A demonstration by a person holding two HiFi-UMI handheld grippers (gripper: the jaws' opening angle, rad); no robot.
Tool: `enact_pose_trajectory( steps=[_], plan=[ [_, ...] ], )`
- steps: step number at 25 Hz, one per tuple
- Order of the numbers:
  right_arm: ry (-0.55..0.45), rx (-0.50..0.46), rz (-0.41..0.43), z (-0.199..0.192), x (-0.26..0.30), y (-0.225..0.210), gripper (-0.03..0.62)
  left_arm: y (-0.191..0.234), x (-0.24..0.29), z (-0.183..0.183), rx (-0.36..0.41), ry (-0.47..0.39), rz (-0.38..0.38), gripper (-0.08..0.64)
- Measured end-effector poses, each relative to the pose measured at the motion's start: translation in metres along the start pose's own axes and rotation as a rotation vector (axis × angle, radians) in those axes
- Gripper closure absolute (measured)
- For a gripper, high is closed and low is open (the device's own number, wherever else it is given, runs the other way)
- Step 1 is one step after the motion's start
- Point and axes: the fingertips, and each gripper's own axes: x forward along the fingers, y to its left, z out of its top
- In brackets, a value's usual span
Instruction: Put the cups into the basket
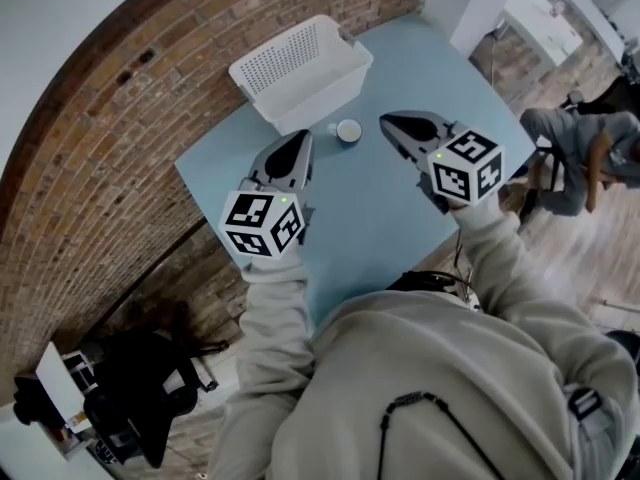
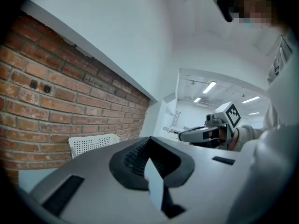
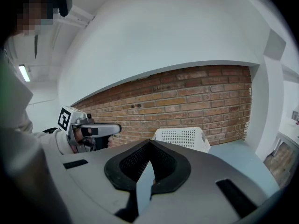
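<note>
One small pale cup stands upright on the light blue table, just in front of the white perforated basket. The cup lies between my two grippers and neither touches it. My left gripper hovers left of the cup, jaws shut and empty. Right of the cup, my right gripper is shut too, with nothing in it. In the left gripper view the closed jaws point past the basket. The right gripper view shows its shut jaws with the basket beyond them. The cup is hidden in both gripper views.
A brick wall runs close behind the basket and along the table's left edge. A seated person is beyond the table's right edge. Dark equipment sits on the floor at the lower left.
</note>
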Motion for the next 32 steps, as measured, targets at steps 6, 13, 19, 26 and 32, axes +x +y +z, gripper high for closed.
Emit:
enact_pose_trajectory(
  steps=[6, 13, 19, 26, 32],
  plan=[
    [0.028, 0.021, 0.009, -0.014, 0.004, -0.015, 0.588, 0.003, 0.022, -0.015, -0.032, 0.044, 0.016, 0.565],
    [0.047, 0.055, 0.031, -0.028, 0.024, -0.034, 0.588, 0.010, 0.041, -0.034, -0.057, 0.088, 0.023, 0.565],
    [0.072, 0.075, 0.054, -0.047, 0.052, -0.045, 0.588, 0.020, 0.061, -0.064, -0.096, 0.132, 0.039, 0.565],
    [0.114, 0.087, 0.037, -0.070, 0.077, -0.075, 0.588, 0.036, 0.090, -0.089, -0.135, 0.171, 0.058, 0.565],
    [0.158, 0.126, 0.034, -0.101, 0.106, -0.099, 0.588, 0.053, 0.114, -0.109, -0.165, 0.190, 0.082, 0.565]
  ],
)
